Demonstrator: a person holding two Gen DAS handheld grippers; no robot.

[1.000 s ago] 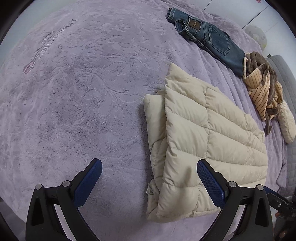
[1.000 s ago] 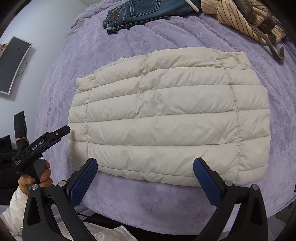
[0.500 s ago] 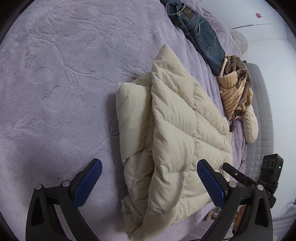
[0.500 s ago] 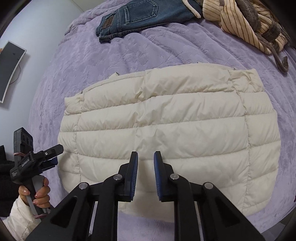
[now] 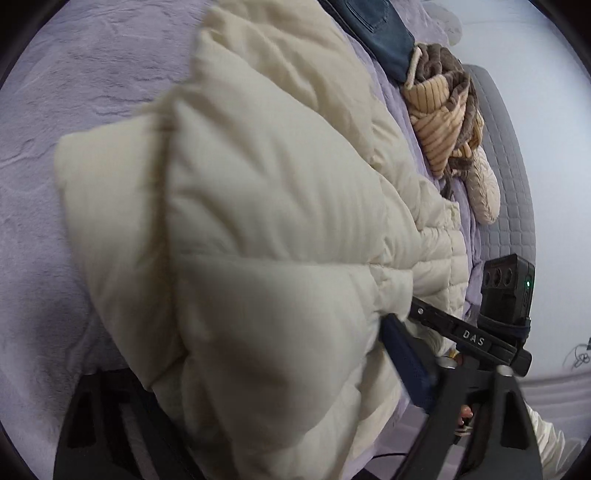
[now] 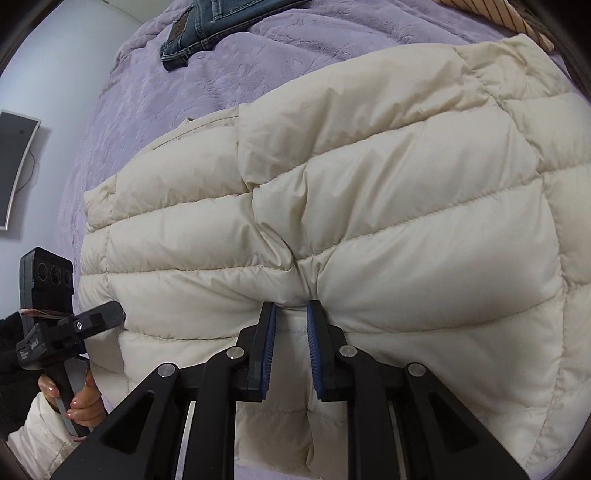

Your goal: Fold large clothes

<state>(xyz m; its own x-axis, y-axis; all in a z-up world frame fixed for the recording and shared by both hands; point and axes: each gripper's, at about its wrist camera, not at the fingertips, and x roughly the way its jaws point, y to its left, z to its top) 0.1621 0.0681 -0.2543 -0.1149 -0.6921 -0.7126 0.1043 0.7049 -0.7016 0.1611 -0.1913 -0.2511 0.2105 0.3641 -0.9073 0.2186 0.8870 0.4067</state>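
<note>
At the near edge of the purple bed (image 6: pixel 155 122), our right gripper (image 6: pixel 290 347) pinched a fold of the cream puffer jacket (image 6: pixel 388 206). Our left gripper (image 5: pixel 280 391) was spread wide around the jacket's end, gripping nothing that we could see.

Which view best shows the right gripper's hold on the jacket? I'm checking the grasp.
Right wrist view: the right gripper pinches a fold of the cream puffer jacket. The left wrist view shows only its side, the fingertips hidden behind fabric.

Lilac plush bed (image 6: pixel 155 96), cream puffer jacket (image 6: pixel 369 192), jeans (image 6: pixel 199 26), striped garment (image 5: pixel 439 114)
</note>
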